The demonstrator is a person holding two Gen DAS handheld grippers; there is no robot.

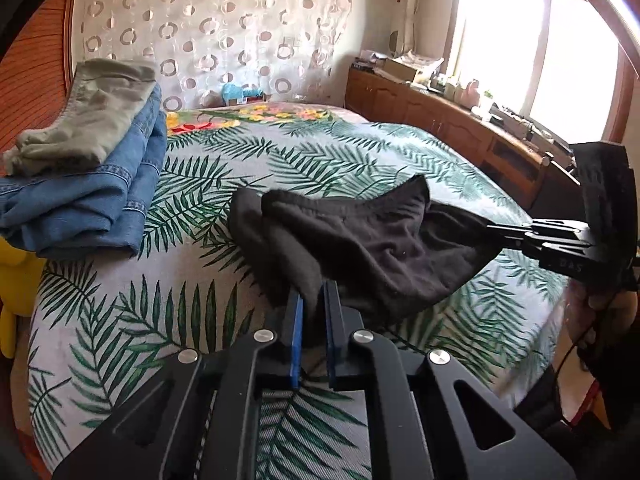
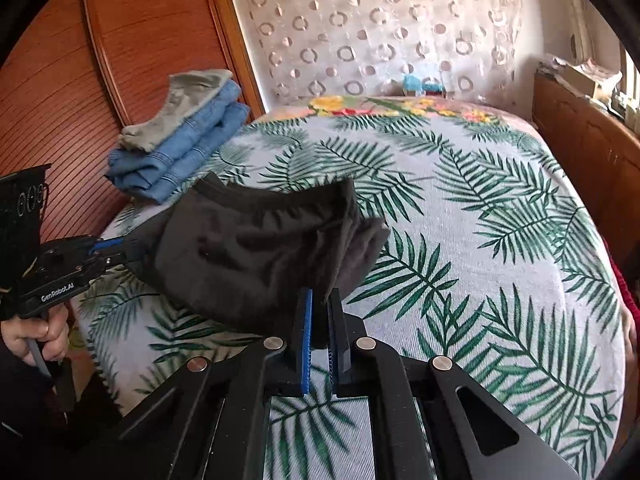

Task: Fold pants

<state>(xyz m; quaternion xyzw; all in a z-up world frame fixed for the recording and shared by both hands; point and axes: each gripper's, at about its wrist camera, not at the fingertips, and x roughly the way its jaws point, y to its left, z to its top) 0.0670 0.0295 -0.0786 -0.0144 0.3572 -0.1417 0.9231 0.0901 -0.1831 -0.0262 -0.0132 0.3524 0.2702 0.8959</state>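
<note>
While the left gripper (image 1: 315,292) pinches the near edge of the black pants (image 1: 360,240) just past its tips, lift both corners evenly, and the right gripper (image 2: 320,300) bites the cloth too, with bare bed (image 2: 480,240) beyond its fingers.

The dark charcoal, soft cotton pants (image 1: 372,240), folded seemingly into a thick bundle, hang stretched and sagging just above the palm-leaf-printed bed (image 1: 120,320).
</note>
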